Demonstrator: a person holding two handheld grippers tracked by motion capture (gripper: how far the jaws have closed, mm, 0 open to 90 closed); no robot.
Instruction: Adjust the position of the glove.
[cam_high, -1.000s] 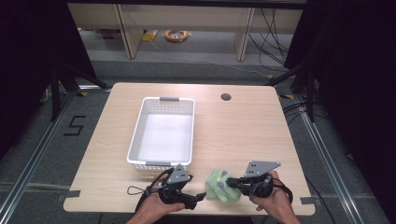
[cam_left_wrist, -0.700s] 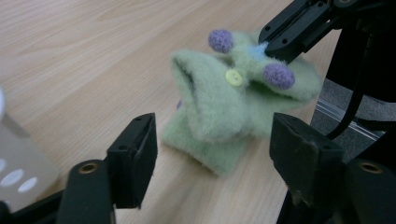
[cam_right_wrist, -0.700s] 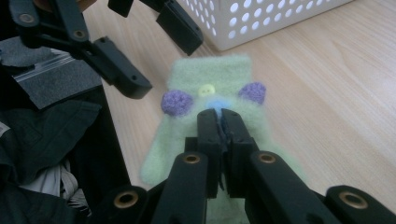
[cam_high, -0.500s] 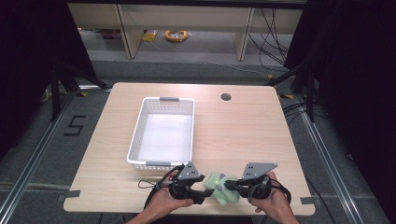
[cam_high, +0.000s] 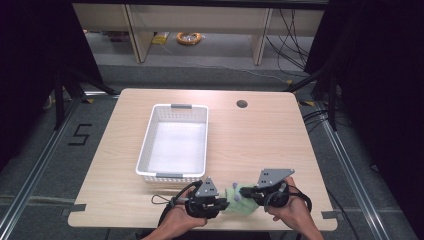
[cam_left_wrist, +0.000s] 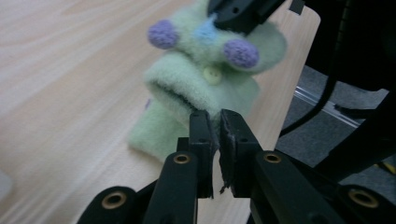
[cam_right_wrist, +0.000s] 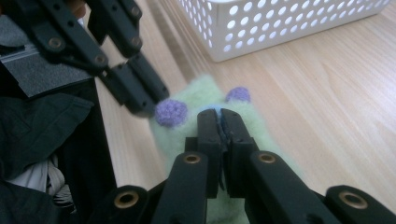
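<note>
A pale green fleece sock (cam_high: 239, 200) with purple pom-poms and a small button lies near the table's front edge, between both hands. In the left gripper view my left gripper (cam_left_wrist: 215, 122) is shut on the sock's (cam_left_wrist: 205, 88) open cuff edge. In the right gripper view my right gripper (cam_right_wrist: 223, 117) is shut on the other end of the sock (cam_right_wrist: 196, 100), between its two purple pom-poms. From above, the left gripper (cam_high: 224, 204) and right gripper (cam_high: 248, 192) face each other across the sock.
A white perforated basket (cam_high: 145, 150) stands empty just beyond the hands, left of centre. A round cable hole (cam_high: 242, 104) sits at the table's far side. The table's front edge runs right behind the sock. Shelving and cables are on the floor beyond.
My left gripper has moved right to the sock and shut on its cuff. The right gripper has kept its hold, and the sock now lies lower and more stretched out.
</note>
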